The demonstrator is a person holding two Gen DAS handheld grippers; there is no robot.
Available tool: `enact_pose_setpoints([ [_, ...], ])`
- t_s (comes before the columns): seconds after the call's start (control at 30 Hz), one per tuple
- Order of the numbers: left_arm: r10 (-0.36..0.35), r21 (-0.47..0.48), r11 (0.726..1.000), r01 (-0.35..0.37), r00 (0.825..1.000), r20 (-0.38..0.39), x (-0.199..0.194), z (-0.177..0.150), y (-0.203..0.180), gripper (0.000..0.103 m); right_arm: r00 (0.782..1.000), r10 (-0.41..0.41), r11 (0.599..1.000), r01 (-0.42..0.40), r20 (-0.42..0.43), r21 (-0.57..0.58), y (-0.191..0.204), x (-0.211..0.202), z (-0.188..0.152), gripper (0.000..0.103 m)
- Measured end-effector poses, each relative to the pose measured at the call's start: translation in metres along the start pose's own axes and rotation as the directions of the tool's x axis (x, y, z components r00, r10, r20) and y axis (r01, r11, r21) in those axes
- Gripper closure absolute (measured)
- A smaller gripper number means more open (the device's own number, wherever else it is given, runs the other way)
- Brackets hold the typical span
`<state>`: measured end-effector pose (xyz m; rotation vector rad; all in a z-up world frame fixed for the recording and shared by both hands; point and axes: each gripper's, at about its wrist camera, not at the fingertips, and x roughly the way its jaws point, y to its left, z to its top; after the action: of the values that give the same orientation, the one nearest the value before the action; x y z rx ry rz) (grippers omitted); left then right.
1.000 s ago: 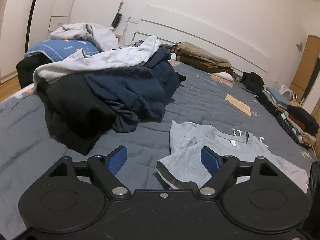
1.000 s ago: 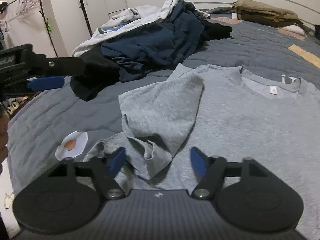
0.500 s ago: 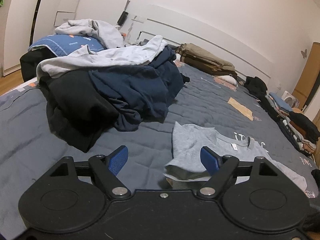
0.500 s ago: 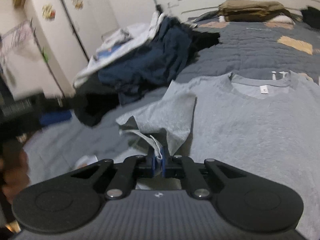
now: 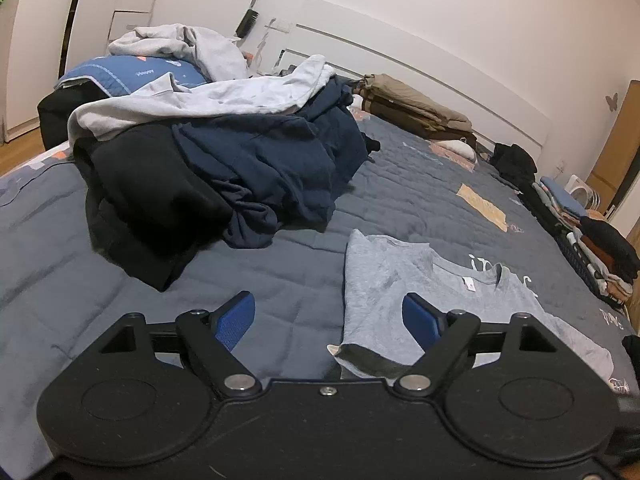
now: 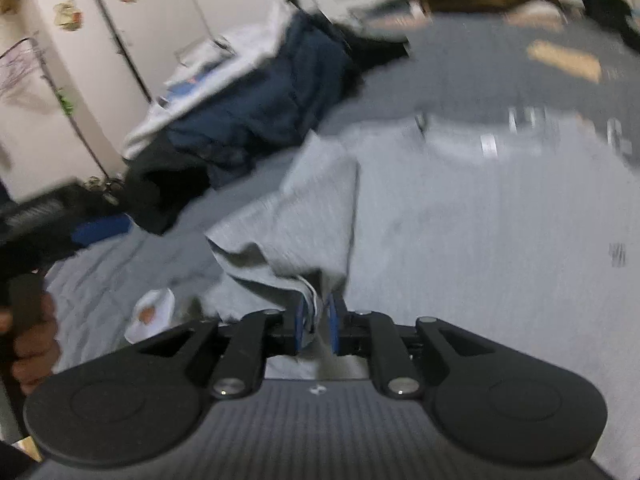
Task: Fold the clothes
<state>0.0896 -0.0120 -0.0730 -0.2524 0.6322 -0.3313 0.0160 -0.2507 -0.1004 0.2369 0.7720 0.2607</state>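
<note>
Left claw [image 5: 328,314] wide, empty; right claw [image 6: 316,322] seemingly clenched on grey T-shirt [image 6: 460,216] sleeve.

A bed with a grey quilted cover [image 5: 400,184] carries a grey T-shirt [image 5: 400,280] at five o'clock, a heap of dark clothes [image 5: 240,160] at ten, and folded stacks [image 5: 416,112] at one.

the whole right wrist view is smeared with motion blur, so the far clothes pile [image 6: 256,120] and the neck label [image 6: 489,145] on the grey t-shirt [image 6: 460,240] can't be read. the t-shirt's near edge [image 5: 372,364] is hidden behind the left gripper [image 5: 328,316].
</note>
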Motion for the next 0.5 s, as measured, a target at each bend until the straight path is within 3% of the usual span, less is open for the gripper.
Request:
enact_pose_setpoints([
  [0.03,-0.007,-0.008,1.000,0.007,1.000,-0.003,0.000,0.002,0.002,0.023,1.000,0.000,1.000,0.000,0.021,-0.029,0.004,-0.006,0.003,0.081],
  [0.1,-0.022,-0.026,0.999,0.022,1.000,-0.008,0.001,0.005,0.007,0.023,0.998,0.009,0.997,-0.004,0.060,-0.074,0.008,-0.012,0.007,0.063],
  [0.17,-0.037,-0.044,0.998,0.037,0.999,-0.014,0.001,0.008,0.011,0.022,0.995,0.008,0.992,0.004,0.099,-0.123,0.017,-0.016,0.009,0.056],
  [0.33,-0.023,-0.060,0.998,0.024,1.000,0.016,-0.001,0.018,0.020,0.021,0.995,0.002,0.971,0.022,0.100,-0.240,0.041,-0.004,0.011,0.053],
  [0.5,-0.025,-0.118,0.993,0.026,1.000,0.009,0.000,0.023,0.033,0.020,0.997,-0.039,0.897,0.064,0.066,-0.437,0.079,0.028,0.006,0.051],
])
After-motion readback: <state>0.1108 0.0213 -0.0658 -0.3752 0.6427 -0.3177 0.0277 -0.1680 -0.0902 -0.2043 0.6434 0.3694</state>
